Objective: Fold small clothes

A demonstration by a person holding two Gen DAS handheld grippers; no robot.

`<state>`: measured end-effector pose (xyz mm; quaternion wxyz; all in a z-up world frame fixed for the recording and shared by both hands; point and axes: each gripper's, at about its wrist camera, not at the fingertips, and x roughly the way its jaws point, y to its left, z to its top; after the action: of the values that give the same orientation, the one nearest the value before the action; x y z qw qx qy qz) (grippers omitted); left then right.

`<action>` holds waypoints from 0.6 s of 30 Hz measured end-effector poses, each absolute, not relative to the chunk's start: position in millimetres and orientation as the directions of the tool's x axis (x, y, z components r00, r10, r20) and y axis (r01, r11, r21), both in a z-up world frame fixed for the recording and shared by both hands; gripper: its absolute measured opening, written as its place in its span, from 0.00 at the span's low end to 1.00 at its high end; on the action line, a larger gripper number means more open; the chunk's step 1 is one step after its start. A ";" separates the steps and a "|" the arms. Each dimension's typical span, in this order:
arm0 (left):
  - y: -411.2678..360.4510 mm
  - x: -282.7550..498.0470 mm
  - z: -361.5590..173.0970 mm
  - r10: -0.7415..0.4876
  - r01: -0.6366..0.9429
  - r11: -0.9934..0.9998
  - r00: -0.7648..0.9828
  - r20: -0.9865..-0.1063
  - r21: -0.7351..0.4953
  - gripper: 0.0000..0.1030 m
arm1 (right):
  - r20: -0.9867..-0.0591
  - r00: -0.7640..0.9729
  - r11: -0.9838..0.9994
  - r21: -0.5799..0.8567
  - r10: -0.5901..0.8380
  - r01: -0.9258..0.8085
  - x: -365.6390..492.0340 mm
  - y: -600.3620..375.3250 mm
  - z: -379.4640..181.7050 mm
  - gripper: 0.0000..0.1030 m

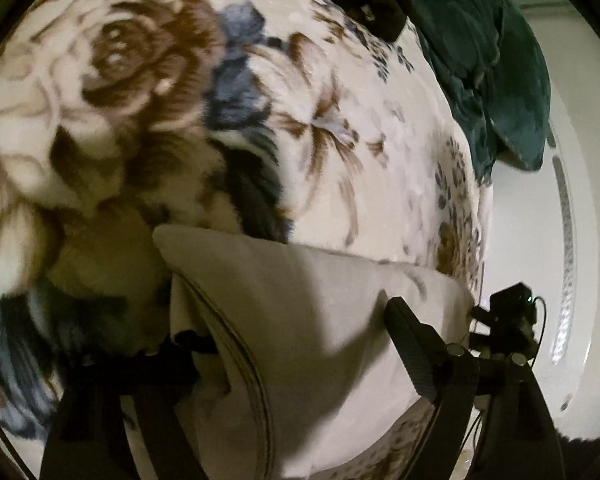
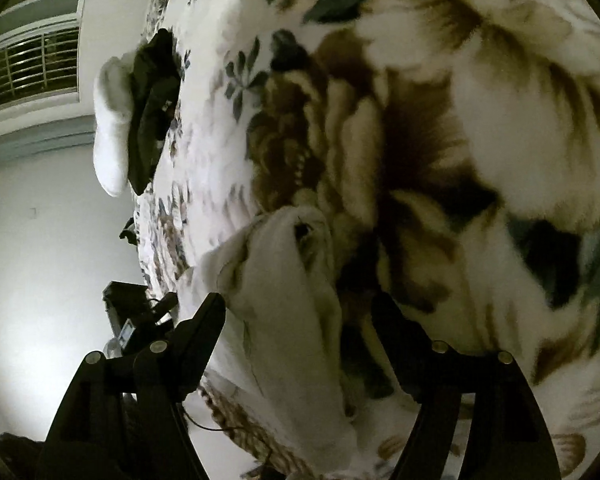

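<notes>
**Pale garment lying between both grippers on the flowered blanket**

A pale beige garment (image 1: 300, 320) is lying on a plush floral blanket (image 1: 340, 140) patterned with big brown roses and grey-blue leaves. In the left wrist view the cloth is spreading up from the bottom of the frame, a stitched seam curving down its left part, and a shadow is falling across its middle. The left gripper (image 1: 296, 324) is standing wide open around it: the right finger (image 1: 416, 344) is resting against the cloth's right side, while the left finger is mostly in shadow at the cloth's left edge. Whether either pad is actually pinching fabric, I cannot tell.

From the right wrist view the same garment (image 2: 284, 300) is showing as a bunched, rumpled ridge running up between the fingers. The right gripper (image 2: 300, 308) is also spread wide, with its left finger (image 2: 204, 324) touching the cloth's left side and its right finger (image 2: 396, 328) sitting just beside the cloth over the blanket. It is not clamping anything that I can see.

Farther along the blanket, a white sock (image 2: 112, 128) is lying against a dark garment (image 2: 152, 112), well apart from the grippers. A dark teal cloth (image 1: 496, 80) is heaped near the blanket's far edge. Beyond the bed, a white wall (image 2: 40, 240) and a window with blinds (image 2: 32, 68) are showing.
</notes>
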<state>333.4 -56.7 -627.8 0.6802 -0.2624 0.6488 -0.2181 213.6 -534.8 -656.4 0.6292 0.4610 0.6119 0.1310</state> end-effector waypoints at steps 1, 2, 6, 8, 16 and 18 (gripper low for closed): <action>-55.3 332.4 -627.0 -0.640 -0.046 0.764 0.063 -0.766 -0.643 0.81 | -0.637 0.225 0.525 0.750 0.738 0.403 213.2 -535.3 -656.9 0.76; -54.0 332.2 -627.2 -0.645 -0.051 0.760 0.065 -0.761 -0.648 0.81 | -0.628 0.233 0.514 0.757 0.743 0.404 211.3 -537.5 -657.2 0.76; -48.6 332.2 -632.5 -0.667 -0.082 0.736 0.080 -0.741 -0.672 0.83 | -0.612 0.216 0.520 0.774 0.761 0.363 214.8 -530.7 -664.0 0.82; -51.0 333.8 -632.7 -0.671 -0.086 0.730 0.100 -0.734 -0.678 0.83 | -0.604 0.199 0.520 0.780 0.772 0.348 222.5 -524.7 -672.1 0.87; -48.5 327.9 -625.6 -0.657 -0.099 0.733 0.157 -0.737 -0.674 0.29 | -0.607 0.184 0.555 0.788 0.773 0.268 238.3 -492.5 -662.8 0.27; -44.2 325.7 -618.5 -0.663 -0.119 0.721 0.168 -0.729 -0.683 0.28 | -0.611 0.210 0.551 0.786 0.764 0.281 236.8 -490.3 -656.4 0.24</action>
<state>325.7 -44.2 -618.5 0.6949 -0.3181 0.6145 -0.1959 236.8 -490.3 -656.4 0.6446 0.4354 0.6000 0.1870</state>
